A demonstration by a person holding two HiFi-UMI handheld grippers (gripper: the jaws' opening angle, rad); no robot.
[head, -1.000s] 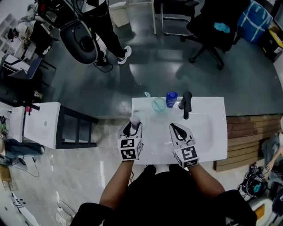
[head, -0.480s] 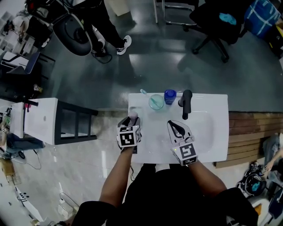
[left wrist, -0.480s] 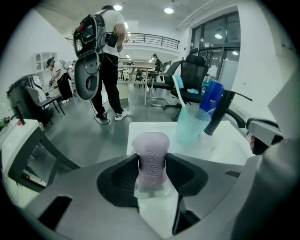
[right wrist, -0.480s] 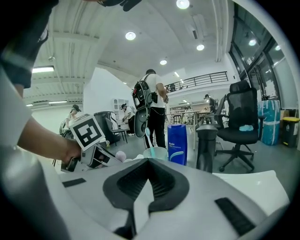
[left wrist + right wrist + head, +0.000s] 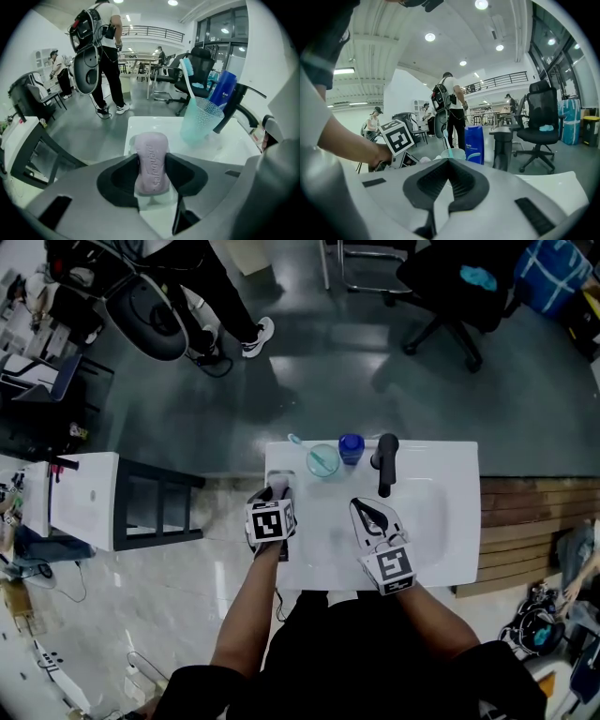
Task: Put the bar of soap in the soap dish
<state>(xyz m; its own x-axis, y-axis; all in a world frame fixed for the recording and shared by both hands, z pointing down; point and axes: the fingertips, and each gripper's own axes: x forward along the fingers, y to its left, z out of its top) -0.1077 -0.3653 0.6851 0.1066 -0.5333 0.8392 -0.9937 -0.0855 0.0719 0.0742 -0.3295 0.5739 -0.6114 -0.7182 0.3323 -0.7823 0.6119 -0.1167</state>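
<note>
Over the white sink (image 5: 442,538), left hand-held gripper (image 5: 277,491) pinches "Safeguard"-stamped soap bar (image 5: 152,161); right hand-held gripper (image 5: 447,164) pressed together.

White washbasin (image 5: 448,538); along its back edge: cup (image 5: 322,461); blue bottle (image 5: 351,448); black tap (image 5: 384,463).

Lettering on the soap only
The lilac bar of soap (image 5: 152,161) bears "Safeguard" pressed along its length; at its two o'clock, the blue bottle's (image 5: 224,93) white print is too small to read.

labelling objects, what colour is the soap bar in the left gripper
Pale lilac bar of soap, clearest in the left gripper view.
</note>
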